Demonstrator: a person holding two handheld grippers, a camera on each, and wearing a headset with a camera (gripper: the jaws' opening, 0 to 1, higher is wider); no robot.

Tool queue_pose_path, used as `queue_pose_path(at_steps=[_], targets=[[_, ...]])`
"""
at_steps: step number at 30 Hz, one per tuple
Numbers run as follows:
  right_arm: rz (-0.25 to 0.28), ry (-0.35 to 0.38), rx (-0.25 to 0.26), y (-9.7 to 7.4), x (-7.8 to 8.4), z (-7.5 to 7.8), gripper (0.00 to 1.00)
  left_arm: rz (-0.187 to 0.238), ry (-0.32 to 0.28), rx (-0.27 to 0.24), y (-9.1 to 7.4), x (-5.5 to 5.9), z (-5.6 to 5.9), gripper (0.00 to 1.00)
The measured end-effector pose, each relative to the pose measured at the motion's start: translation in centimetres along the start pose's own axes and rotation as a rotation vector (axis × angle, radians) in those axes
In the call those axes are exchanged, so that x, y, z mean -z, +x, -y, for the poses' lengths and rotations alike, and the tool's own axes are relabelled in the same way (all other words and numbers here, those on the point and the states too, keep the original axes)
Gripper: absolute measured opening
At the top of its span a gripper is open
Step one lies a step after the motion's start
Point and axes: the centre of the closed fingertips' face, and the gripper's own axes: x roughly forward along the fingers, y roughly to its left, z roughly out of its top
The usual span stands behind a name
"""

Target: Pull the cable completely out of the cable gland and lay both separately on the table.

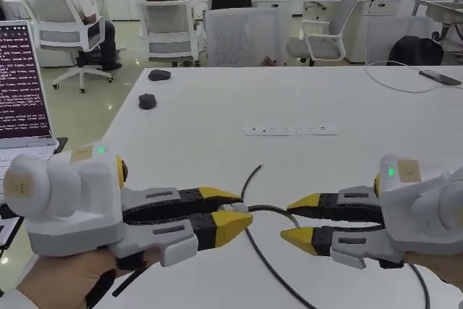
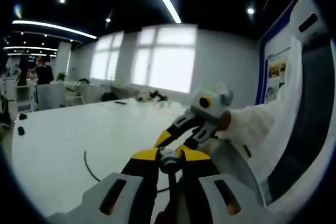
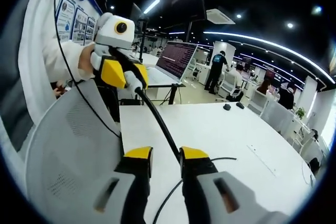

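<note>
Right now the cable gland [image 1: 234, 209] sits pinched between the closed jaws of the left gripper [image 1: 246, 208], just below the head view's centre at 6 o'clock. The black cable [image 1: 271, 210] is still in the gland. It leaves toward 3 o'clock and runs through the gap between the jaws of the right gripper [image 1: 285, 220], which stand clearly apart and clamp nothing. Its slack lies on the white table [image 1: 347, 106], curving off toward 12 and 5 o'clock. Farther out, a power strip [image 1: 289, 130] lies at 12 o'clock, two mice [image 1: 159, 74] at 11 and a laptop [image 1: 22, 81] at 9.
</note>
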Motion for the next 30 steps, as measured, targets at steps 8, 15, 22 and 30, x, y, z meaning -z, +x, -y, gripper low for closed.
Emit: queue_pose_path(at_steps=[8, 15, 22, 30], targets=[[0.033, -0.230, -0.098, 0.0, -4.1, -1.3, 0.26, -0.004, 0.015, 0.001, 0.8, -0.2, 0.1, 0.17], [-0.016, -0.353, -0.163, 0.2, -4.0, -0.7, 0.24, 0.000, 0.013, -0.020, 2.0, -1.4, -0.2, 0.17], [0.027, -0.353, -0.188, 0.6, -4.7, 0.3, 0.06, -0.037, 0.014, -0.018, 2.2, -1.9, -0.1, 0.17], [0.059, -0.325, -0.200, 1.0, -4.6, 0.6, 0.05, -0.036, 0.008, -0.053, 2.4, -1.9, -0.9, 0.17]])
